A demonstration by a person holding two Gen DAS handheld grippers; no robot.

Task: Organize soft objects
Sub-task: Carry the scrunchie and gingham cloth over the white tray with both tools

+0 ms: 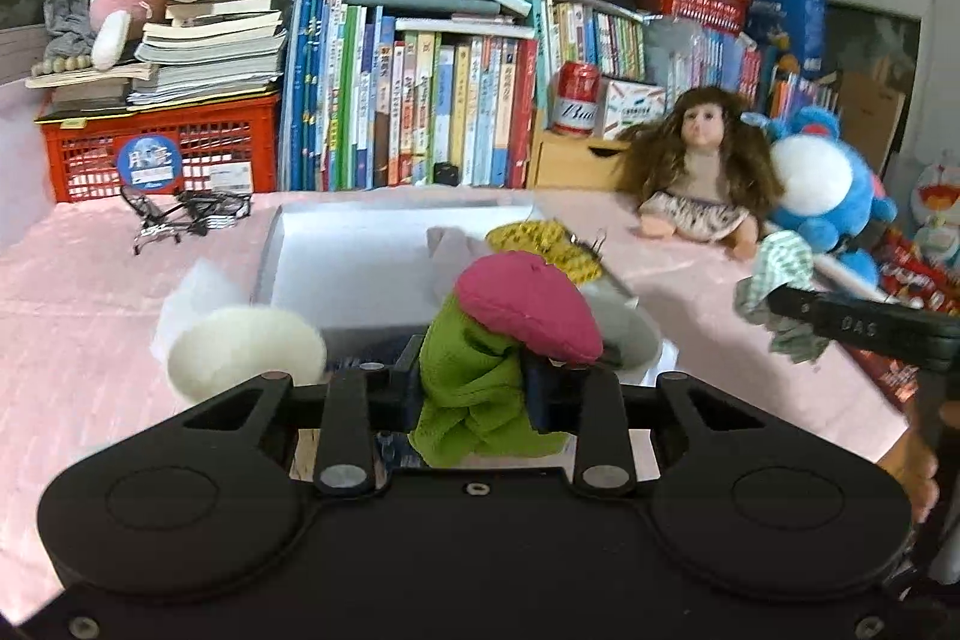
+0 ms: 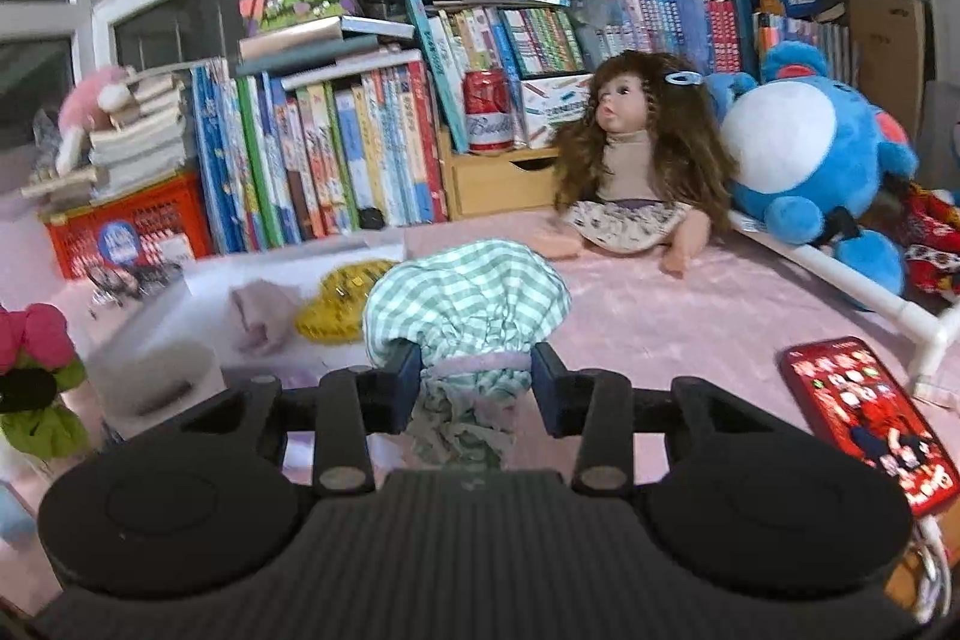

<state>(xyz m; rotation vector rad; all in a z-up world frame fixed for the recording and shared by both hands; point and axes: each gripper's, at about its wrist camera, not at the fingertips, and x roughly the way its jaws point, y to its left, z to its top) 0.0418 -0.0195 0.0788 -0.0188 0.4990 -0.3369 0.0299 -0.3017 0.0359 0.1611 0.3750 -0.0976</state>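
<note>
My left gripper [image 1: 474,376] is shut on a green and magenta soft toy [image 1: 510,328], held above the near edge of a white box [image 1: 360,244]. The toy also shows at the left edge of the right wrist view [image 2: 36,376]. My right gripper [image 2: 474,382] is shut on a green checked cloth pouch [image 2: 468,304], held above the pink tablecloth; it also shows in the left wrist view [image 1: 780,274]. In the box lie a yellow soft piece [image 1: 546,244] and a pale cloth [image 2: 258,316]. A white fluffy object [image 1: 246,346] sits beside the box.
A doll [image 2: 630,172] and a blue plush [image 2: 810,160] sit at the back right. Books [image 1: 408,100], a red crate [image 1: 162,154] and a red can [image 2: 487,112] line the back. A red phone [image 2: 870,418] lies at right. Glasses [image 1: 180,214] lie at left.
</note>
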